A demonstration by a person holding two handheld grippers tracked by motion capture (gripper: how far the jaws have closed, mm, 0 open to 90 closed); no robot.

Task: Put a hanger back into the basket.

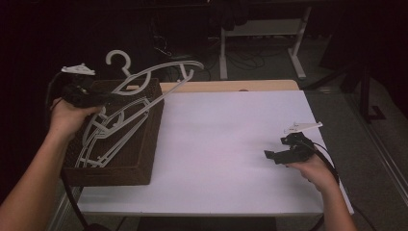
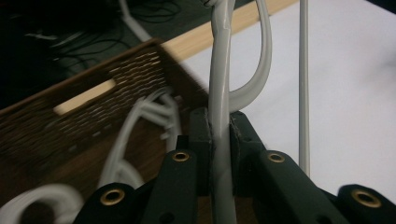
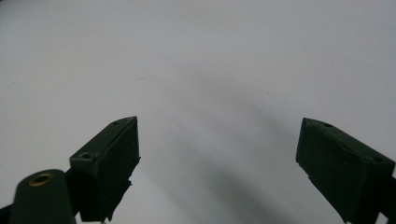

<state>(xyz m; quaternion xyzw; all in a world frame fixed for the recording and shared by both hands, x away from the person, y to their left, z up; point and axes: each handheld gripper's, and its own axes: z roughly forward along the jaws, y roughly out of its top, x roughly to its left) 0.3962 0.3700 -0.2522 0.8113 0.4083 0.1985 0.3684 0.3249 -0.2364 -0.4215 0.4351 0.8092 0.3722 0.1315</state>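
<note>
At the left edge of the table, the left gripper [image 1: 103, 98] is held over a dark brown wicker basket [image 1: 139, 159], its jaws pinching the arm of a white plastic clothes hanger [image 1: 159, 77]. In the left gripper view the pads clamp that pale bar [image 2: 220, 116] from both sides (a curved loop of the same hanger rises just beside it). The held hanger is lifted and tilted, its hook up over the far rim of the basket and one arm reaching out past the basket's right wall. More white hangers [image 1: 103, 139] lie inside the basket. To the right stretches the bare white tabletop [image 1: 231, 139]. Near its right edge the right gripper [image 1: 270, 155] rests low over the surface, jaws spread wide apart with nothing between them.
</note>
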